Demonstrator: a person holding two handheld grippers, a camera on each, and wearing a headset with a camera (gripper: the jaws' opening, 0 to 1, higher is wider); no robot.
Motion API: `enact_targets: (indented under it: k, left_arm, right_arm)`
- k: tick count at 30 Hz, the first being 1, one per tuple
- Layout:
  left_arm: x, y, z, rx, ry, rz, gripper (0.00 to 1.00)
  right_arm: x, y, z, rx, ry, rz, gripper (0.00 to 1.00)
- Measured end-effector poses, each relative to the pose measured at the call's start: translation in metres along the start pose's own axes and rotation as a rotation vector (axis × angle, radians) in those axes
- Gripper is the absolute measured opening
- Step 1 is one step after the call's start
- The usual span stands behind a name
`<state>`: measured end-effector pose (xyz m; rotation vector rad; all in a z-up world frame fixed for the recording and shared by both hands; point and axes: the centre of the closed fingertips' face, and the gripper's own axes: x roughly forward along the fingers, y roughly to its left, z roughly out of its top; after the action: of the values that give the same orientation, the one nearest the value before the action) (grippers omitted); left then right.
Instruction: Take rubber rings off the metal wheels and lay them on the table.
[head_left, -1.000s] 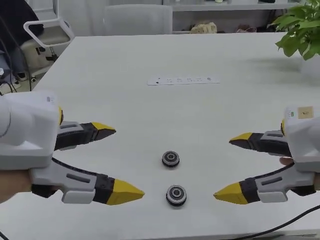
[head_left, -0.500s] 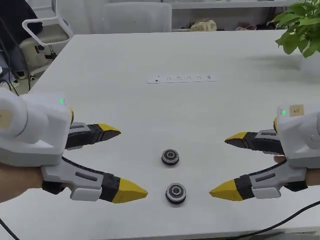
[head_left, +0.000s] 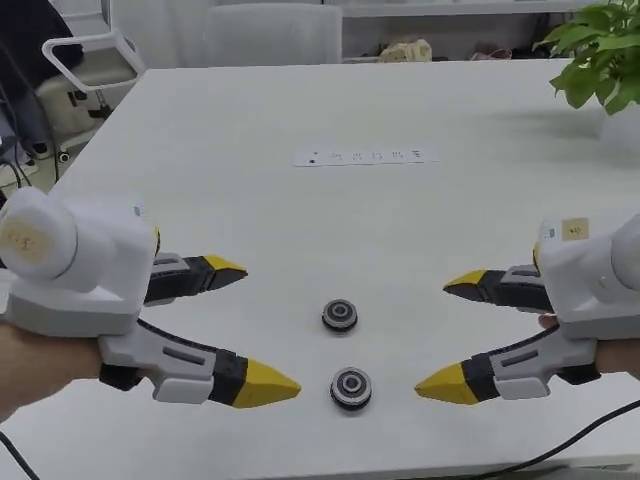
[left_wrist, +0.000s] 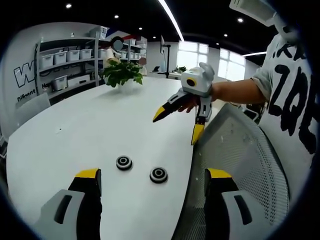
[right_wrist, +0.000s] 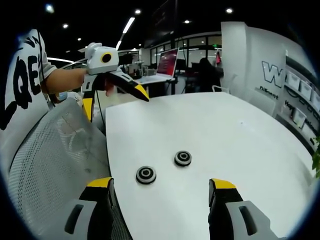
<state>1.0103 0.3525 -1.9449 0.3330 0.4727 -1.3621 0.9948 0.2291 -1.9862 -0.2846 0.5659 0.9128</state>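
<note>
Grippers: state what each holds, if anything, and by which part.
Nothing held. The left gripper and right gripper are open, apart from the near wheel and far wheel.

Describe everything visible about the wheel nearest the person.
The near wheel is small and round: a black rubber ring around a silvery metal hub with a dark centre. It lies flat on the white table near the front edge, apart from the other wheel just beyond it. It sits between the open left tongs and right tongs, touched by neither.
</note>
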Motion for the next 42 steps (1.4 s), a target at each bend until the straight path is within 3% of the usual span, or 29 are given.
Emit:
enact_targets:
  k: [15,33,42]
  left_arm:
    - [0.006,0.000,-0.004,0.002,0.018,-0.019,0.82]
    - [0.015,0.003,-0.002,0.013,0.019,-0.031,0.82]
    - [0.022,0.000,-0.008,0.009,0.032,-0.050,0.80]
  right_arm:
    - [0.007,0.004,-0.005,-0.021,0.027,0.028,0.77]
    - [0.011,-0.001,-0.004,-0.048,0.028,0.034,0.75]
    - [0.016,0.000,-0.009,-0.055,0.042,0.048,0.73]
